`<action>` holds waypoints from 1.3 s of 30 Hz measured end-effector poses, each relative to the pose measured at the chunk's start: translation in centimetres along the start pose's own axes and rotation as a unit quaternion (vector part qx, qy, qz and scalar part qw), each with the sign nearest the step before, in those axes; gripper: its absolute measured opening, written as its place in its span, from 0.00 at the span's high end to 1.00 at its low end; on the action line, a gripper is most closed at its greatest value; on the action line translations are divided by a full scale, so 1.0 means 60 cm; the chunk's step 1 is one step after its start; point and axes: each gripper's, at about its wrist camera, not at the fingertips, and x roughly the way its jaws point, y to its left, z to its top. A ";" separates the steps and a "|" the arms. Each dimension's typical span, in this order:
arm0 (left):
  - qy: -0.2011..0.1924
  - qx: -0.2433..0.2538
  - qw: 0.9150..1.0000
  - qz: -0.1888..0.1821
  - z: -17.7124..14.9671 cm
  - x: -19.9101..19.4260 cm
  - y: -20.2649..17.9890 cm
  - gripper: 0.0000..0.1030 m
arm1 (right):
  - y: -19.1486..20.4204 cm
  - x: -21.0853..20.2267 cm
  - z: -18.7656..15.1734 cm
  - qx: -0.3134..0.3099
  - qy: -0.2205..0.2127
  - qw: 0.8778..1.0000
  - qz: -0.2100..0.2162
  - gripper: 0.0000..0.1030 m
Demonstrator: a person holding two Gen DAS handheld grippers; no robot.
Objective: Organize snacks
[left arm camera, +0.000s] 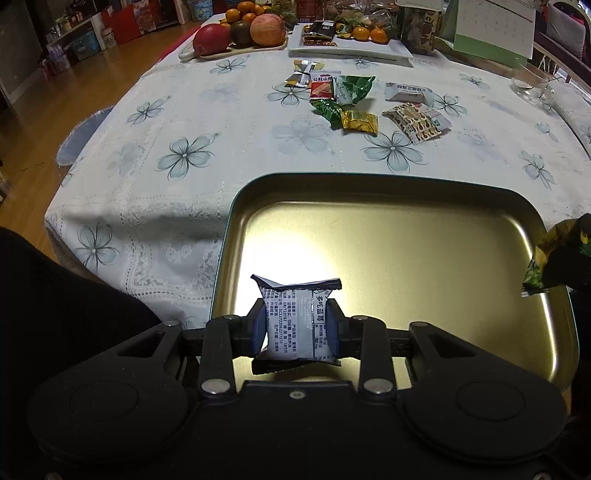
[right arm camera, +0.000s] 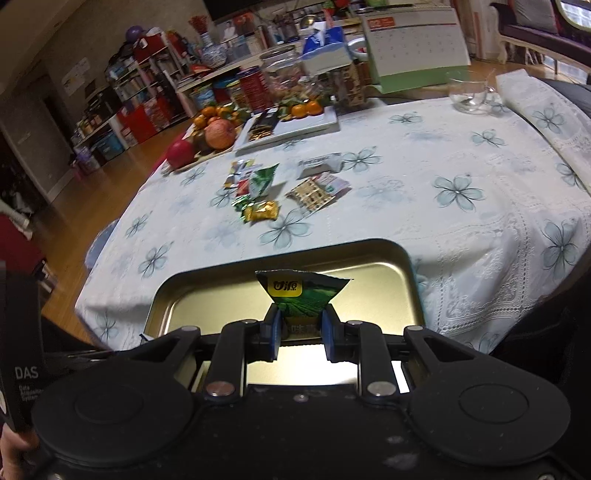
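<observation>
A gold metal tray (left arm camera: 424, 236) lies at the near edge of the table. Over its near left part my left gripper (left arm camera: 295, 326) is shut on a white snack packet (left arm camera: 291, 325) with black printed text. In the right wrist view the same tray (right arm camera: 369, 273) lies below my right gripper (right arm camera: 300, 328), which is shut on a green snack packet (right arm camera: 301, 295) with a yellow logo. That green packet (left arm camera: 554, 258) also shows at the right edge of the left wrist view, above the tray's right rim. Several loose snacks (left arm camera: 354, 99) lie in a cluster mid-table, also visible as the snack cluster (right arm camera: 280, 188).
A fruit board (left arm camera: 240, 33) and a white plate (left arm camera: 351, 44) with sweets and oranges stand at the far edge. A desk calendar (right arm camera: 417, 48), jars and a glass bowl (right arm camera: 472, 98) stand behind. A flowered tablecloth (left arm camera: 184, 155) covers the table; wooden floor lies to the left.
</observation>
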 end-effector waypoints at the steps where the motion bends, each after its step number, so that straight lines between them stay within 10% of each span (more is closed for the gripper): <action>1: 0.003 -0.002 1.000 0.001 -0.004 0.000 0.000 0.61 | 0.006 -0.002 -0.004 -0.007 -0.001 1.000 0.001 0.76; 14: -0.022 0.002 1.000 0.004 -0.009 -0.016 -0.001 0.58 | 0.019 -0.009 -0.015 -0.019 0.000 1.000 0.000 0.76; 27: -0.020 -0.001 1.000 0.007 -0.009 -0.015 0.002 0.57 | 0.033 -0.009 -0.022 -0.036 -0.006 0.999 -0.027 0.43; 39: -0.013 -0.002 1.000 0.017 -0.009 -0.013 0.003 0.56 | 0.021 0.015 -0.021 -0.007 0.047 0.998 -0.050 0.42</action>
